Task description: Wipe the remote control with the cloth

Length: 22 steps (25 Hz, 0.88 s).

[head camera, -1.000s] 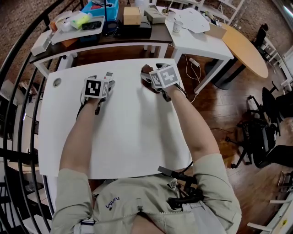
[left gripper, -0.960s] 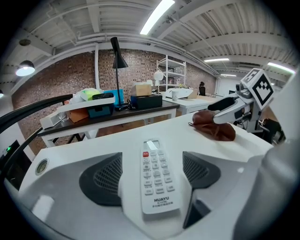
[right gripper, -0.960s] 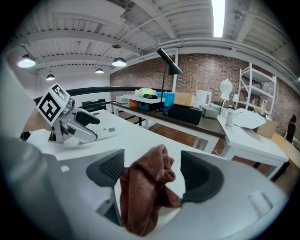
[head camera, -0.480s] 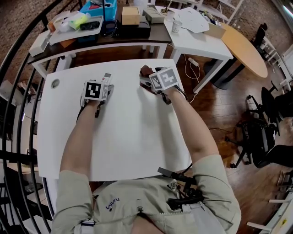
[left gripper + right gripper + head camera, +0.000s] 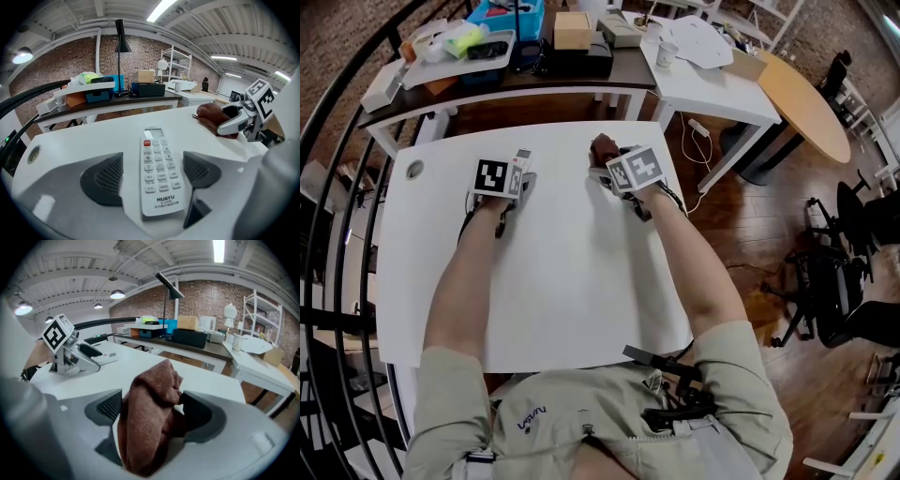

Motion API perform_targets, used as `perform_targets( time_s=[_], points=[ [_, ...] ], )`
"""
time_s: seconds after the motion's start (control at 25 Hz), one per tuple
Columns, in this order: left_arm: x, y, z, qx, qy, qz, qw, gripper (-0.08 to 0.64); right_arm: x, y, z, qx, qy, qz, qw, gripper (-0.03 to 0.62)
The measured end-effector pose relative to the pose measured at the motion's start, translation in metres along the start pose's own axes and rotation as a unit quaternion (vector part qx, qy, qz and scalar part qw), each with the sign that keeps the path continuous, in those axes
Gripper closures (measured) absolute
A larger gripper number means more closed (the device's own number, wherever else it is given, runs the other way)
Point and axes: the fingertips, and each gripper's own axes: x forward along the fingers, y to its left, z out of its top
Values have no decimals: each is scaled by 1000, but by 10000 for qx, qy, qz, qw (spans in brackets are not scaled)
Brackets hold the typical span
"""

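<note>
Both your forearms reach out across the white surface [image 5: 562,281], and each tool is tipped downward toward the far edge. Your left tool [image 5: 518,178] stands wide. The remote control [image 5: 158,173] lies lengthwise between its pads, buttons up, close to the right pad with a gap on the left. Your right tool [image 5: 607,167] is opening, its jaws wide around the brown cloth [image 5: 151,423], which is bunched between them near the far right corner. The two tools sit side by side, not touching.
</note>
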Motion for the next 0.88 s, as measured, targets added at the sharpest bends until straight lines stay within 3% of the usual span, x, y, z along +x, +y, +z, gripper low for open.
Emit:
perform_targets(
  time_s=[0.28,0.4,0.56,0.88],
  points=[
    [0,3,3,-5,-52,36,10000,209,3,-1,-2,114,-44,-79,9999,193],
    [0,-4,5,145,-53,-32,9999,303,3,-1,-1,109,-62,-123,9998,195],
    [0,-12,4,135,-34,-70,9999,313,1,-1,-1,54,-111,-182,9998,202],
    [1,-7,8,214,-143,105,9996,314,-1,8,-1,-97,-95,-233,9996,332]
  ],
)
